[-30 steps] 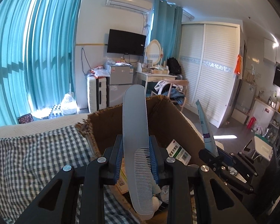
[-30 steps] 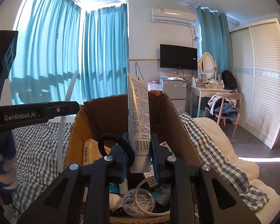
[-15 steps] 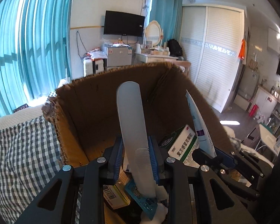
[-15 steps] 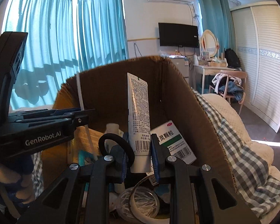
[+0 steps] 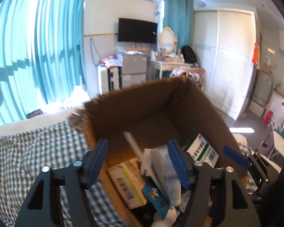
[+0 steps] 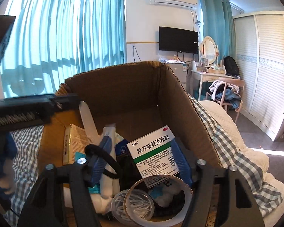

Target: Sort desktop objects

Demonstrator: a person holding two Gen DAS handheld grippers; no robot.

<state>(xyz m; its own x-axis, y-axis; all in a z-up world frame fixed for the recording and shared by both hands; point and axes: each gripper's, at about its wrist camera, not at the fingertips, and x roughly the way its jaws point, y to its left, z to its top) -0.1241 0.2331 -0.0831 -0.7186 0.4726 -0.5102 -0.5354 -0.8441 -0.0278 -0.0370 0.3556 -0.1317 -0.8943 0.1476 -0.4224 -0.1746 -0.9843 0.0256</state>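
We hold both tools over an open cardboard box (image 6: 179, 102) that sits on a bed with a checked cover (image 5: 28, 151), and both have just sprung wide. The left tool (image 5: 140, 162) stands with its blue pads spread and nothing pressed between them; the pale comb (image 5: 134, 147) lies below and just ahead of it inside the box, its long axis slanting up and away toward the far wall, teeth end buried in the clutter. The right tool (image 6: 140, 158) is likewise wide and grips nothing, though a black hair tie (image 6: 106, 158) hangs looped on its left finger; the white tube (image 6: 108, 132) lies just beyond that finger, leaning among the other items. A green-and-white medicine box (image 6: 153, 147) stands tilted between the right tool's open fingers, untouched as far as we can tell. A tub of cotton swabs (image 6: 132, 204) sits nearest the right camera. We judge both drops done; the next move is to lift clear, minding the hair tie.
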